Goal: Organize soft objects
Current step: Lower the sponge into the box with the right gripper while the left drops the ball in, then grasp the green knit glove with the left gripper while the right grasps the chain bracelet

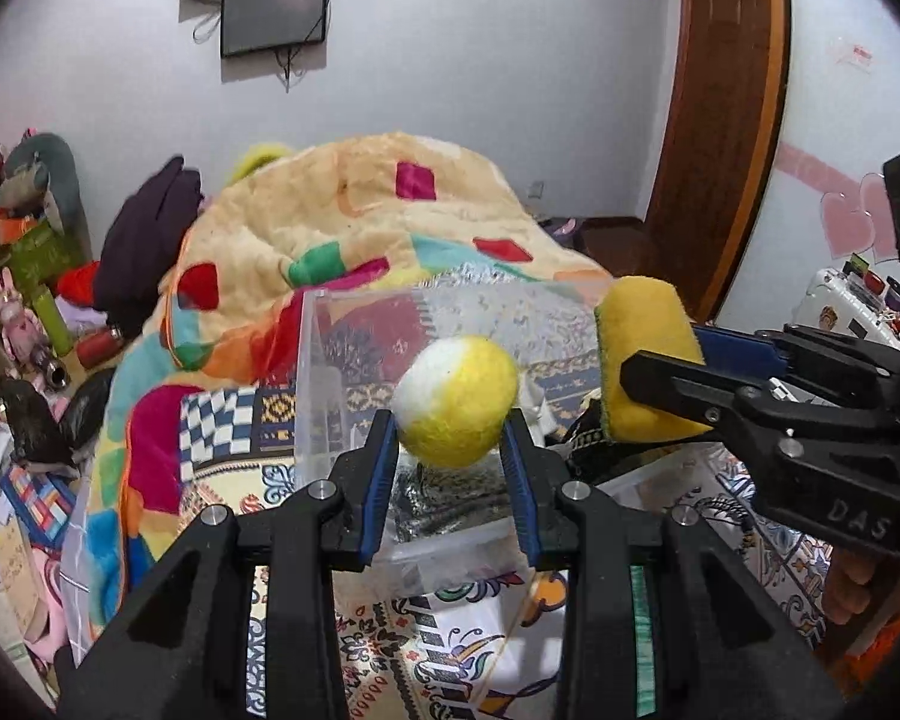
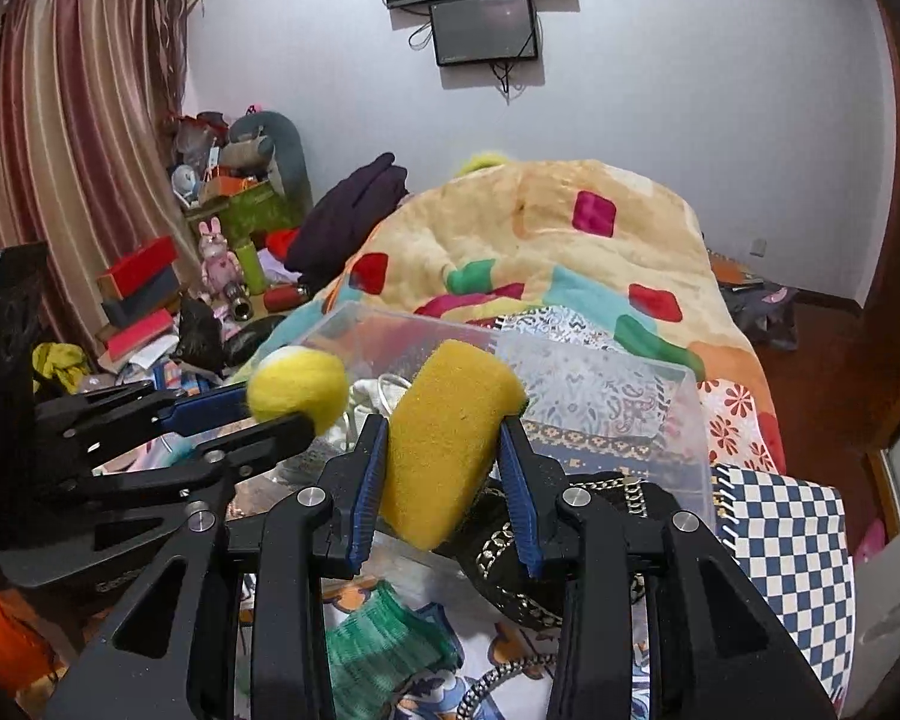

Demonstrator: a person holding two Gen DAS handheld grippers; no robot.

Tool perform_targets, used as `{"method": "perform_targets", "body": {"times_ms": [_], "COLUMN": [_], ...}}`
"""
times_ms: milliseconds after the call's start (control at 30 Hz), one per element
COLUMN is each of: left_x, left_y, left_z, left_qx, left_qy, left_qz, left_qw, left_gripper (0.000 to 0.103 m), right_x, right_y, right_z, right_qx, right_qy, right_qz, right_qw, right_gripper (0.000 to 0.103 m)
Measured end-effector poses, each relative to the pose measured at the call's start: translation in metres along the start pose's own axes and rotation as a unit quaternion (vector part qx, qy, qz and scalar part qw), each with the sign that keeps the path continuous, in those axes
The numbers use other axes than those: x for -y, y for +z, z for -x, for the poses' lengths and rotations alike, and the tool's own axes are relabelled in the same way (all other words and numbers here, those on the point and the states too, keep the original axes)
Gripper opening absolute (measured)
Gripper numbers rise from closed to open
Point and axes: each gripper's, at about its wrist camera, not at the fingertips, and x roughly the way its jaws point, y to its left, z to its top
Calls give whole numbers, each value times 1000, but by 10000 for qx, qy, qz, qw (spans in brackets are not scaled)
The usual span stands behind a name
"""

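My left gripper (image 1: 452, 438) is shut on a yellow and white felt ball (image 1: 456, 399) and holds it over the near side of a clear plastic box (image 1: 324, 372) on the bed. My right gripper (image 2: 444, 450) is shut on a yellow sponge (image 2: 447, 438) and holds it above the same box (image 2: 684, 420). In the left wrist view the sponge (image 1: 642, 360) and right gripper (image 1: 666, 372) are at the right. In the right wrist view the ball (image 2: 297, 387) and left gripper (image 2: 270, 414) are at the left.
A patchwork blanket heap (image 1: 354, 222) lies behind the box. A black chain-trimmed bag (image 2: 510, 552), a green knitted piece (image 2: 384, 648) and a checkered cloth (image 2: 786, 540) lie near me. Cluttered boxes and toys (image 2: 222, 240) stand at the left. A wooden door (image 1: 720, 120) is at the right.
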Motion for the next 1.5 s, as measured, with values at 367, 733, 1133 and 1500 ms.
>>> {"method": "perform_targets", "body": {"times_ms": [367,733,1133,1500], "left_x": [1,-2,2,30], "left_y": [-1,-3,-1,-28], "left_z": [-3,22,63,50], "left_qx": [-90,162,548,-48], "left_qy": [-17,-57,-238,-465], "left_qz": [12,129,193,-10], "left_qw": [10000,9998,9980,9989], "left_gripper": [38,53,74,82], "right_x": [-6,-3,5,31], "right_y": [-5,-6,2,-25], "right_z": [-18,-16,28,60], "right_qx": [-273,-383,10,59], "right_qy": [-135,-136,-123,-319], "right_qz": [207,186,51,-160], "right_qw": [9993,9990,9999,9993], "right_gripper": [35,53,56,66]}}
